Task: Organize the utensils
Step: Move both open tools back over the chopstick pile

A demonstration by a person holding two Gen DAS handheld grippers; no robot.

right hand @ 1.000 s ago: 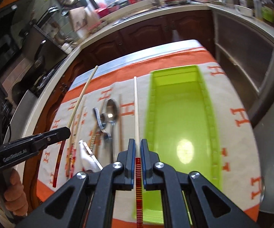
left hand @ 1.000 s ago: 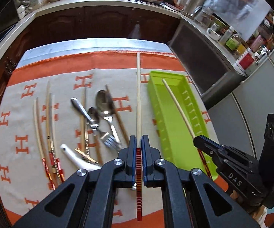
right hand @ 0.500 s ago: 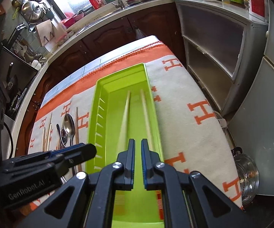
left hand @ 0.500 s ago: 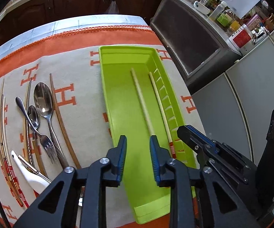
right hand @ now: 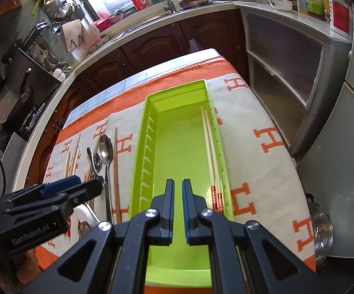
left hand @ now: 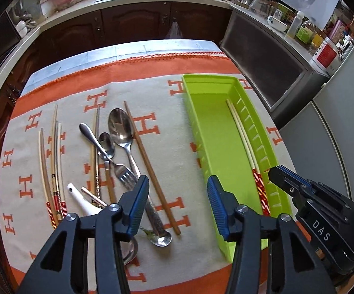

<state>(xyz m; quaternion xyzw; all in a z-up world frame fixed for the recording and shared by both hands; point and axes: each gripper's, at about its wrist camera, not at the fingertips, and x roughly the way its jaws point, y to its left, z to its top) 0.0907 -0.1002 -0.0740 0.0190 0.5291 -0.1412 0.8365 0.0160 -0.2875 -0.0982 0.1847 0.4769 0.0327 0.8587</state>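
Observation:
A lime green tray (left hand: 208, 127) (right hand: 177, 152) lies on the right of the cloth. Two pale chopsticks with red-banded ends (left hand: 246, 152) (right hand: 211, 147) lie side by side along its right wall. My left gripper (left hand: 178, 203) is wide open and empty, above the cloth between the tray and the loose cutlery. My right gripper (right hand: 178, 208) hangs over the tray's near end with a narrow gap between its jaws, holding nothing. Left of the tray lie spoons (left hand: 120, 127), a fork (left hand: 124, 171), a brown chopstick (left hand: 150, 166) and several pale chopsticks (left hand: 54, 166).
The table carries an orange and cream cloth (left hand: 167, 147) with H marks. A white spoon handle (left hand: 78, 198) lies near the left gripper. A grey cabinet (right hand: 287, 85) stands close on the right, with a metal lid (right hand: 320, 237) on the floor. Kitchen counters run behind.
Both grippers let go of their chopsticks, which now lie in the tray by its right wall. The left gripper opened wide and swung back left toward the cutlery. The right gripper pulled back.

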